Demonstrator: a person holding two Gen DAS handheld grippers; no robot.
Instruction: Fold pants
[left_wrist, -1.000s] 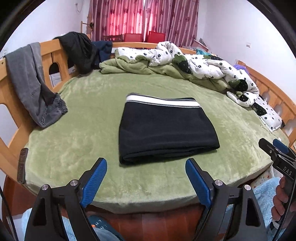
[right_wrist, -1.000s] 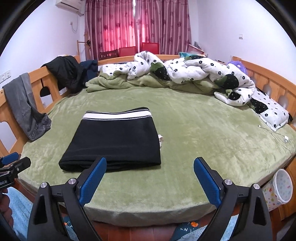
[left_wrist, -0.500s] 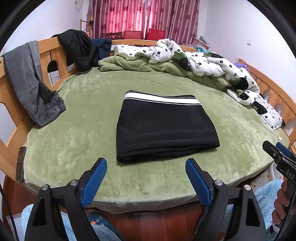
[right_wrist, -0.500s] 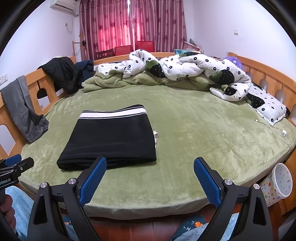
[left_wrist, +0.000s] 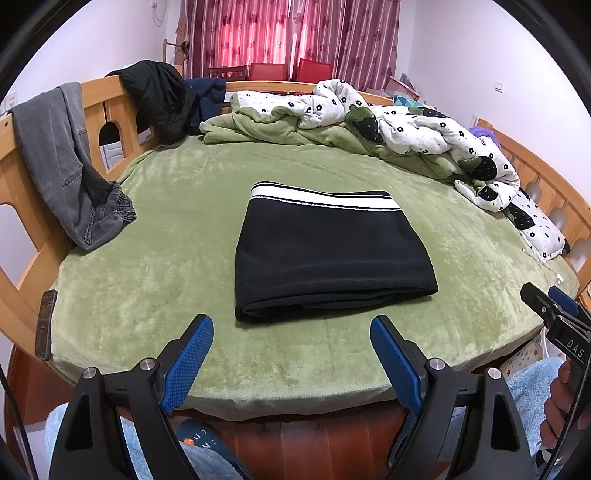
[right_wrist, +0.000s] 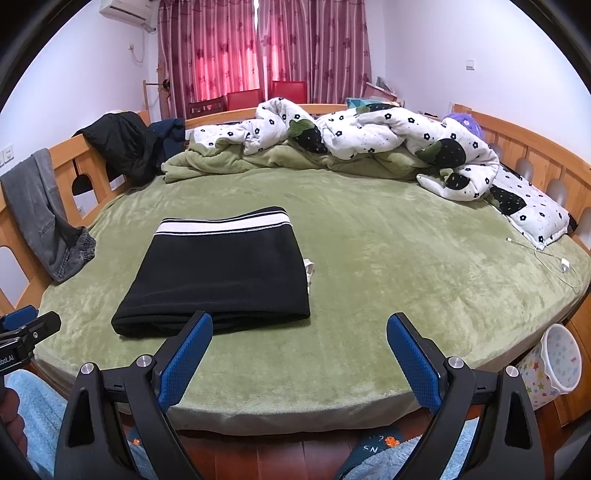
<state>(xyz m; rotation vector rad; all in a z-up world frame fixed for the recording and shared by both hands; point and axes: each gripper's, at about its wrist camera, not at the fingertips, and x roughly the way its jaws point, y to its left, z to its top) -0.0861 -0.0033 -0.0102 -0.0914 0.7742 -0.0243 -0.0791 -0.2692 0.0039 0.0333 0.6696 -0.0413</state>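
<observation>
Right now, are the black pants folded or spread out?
Folded. The pants lie as a compact rectangle on the bed, white waistband at the far edge, stacked layers visible along the near edge. Neither claw touches them.

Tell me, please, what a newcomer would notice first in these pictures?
The folded black pants, white-striped waistband away from the cameras, lie in the middle of the green bed cover. Beyond them a flower-print quilt is heaped along the far rail, and grey jeans hang over the wooden rail at left.

Wooden bed (right_wrist: 517, 147), red curtains (right_wrist: 266, 44), white walls (right_wrist: 461, 33)
</observation>
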